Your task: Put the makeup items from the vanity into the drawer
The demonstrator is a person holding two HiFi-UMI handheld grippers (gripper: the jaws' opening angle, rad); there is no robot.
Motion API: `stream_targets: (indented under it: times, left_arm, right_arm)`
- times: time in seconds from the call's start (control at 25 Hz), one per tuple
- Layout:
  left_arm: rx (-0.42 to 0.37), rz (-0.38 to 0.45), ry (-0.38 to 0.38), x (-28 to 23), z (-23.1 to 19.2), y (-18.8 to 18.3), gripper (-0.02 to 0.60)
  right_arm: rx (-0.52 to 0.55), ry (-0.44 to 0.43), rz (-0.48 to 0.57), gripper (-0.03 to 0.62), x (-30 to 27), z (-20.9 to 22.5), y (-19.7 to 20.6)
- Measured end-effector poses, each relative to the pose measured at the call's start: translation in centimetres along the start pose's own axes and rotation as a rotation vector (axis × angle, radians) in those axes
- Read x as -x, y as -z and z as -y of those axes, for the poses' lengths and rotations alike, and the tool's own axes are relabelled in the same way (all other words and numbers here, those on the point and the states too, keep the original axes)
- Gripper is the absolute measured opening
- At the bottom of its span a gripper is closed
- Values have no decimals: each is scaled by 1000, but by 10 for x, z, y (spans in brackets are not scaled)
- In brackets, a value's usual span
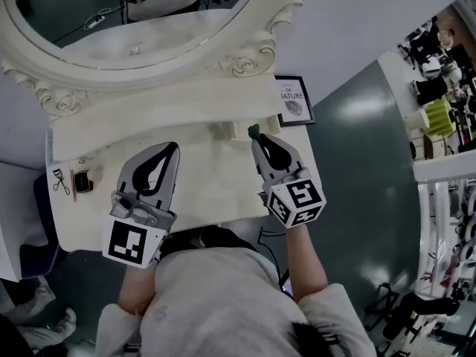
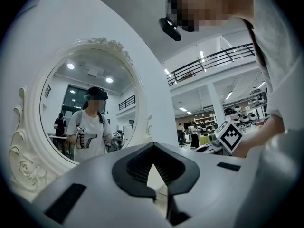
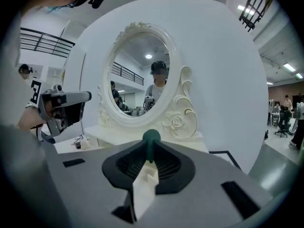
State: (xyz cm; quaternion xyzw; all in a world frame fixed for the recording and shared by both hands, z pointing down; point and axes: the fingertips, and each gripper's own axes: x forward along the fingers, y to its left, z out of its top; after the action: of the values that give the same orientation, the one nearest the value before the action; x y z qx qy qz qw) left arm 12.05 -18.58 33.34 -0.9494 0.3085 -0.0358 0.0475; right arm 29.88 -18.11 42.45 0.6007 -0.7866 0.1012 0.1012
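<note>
Dark green round-headed makeup item [image 1: 253, 131] sits pinched at the tips of the right gripper [image 1: 255, 137], jaws closed on its thin stem; it is over the back right part of the cream vanity top [image 1: 212, 192], near the mirror [image 1: 134, 21] base. Left gripper [image 1: 175, 148] has its jaws closed tip to tip, nothing between them, over the vanity's left half. A black scissor-like tool [image 1: 61, 181] and a small dark case [image 1: 82, 182] lie at the far left edge. Framed picture [image 1: 295, 99] stands right of the mirror.

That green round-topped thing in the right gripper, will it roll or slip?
The green round-topped thing looks small, so probably light. Its ball head suggests it may roll. The right gripper pinches only its thin stem, so it might pivot.
</note>
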Motion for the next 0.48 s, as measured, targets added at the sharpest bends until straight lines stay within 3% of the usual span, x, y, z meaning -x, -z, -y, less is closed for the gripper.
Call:
stream_targets:
  times: [0.48]
  left_arm:
    - [-10, -39, -101, -1, -7, 6, 14]
  right_arm:
    - [195, -92, -332, 54, -42, 42, 59]
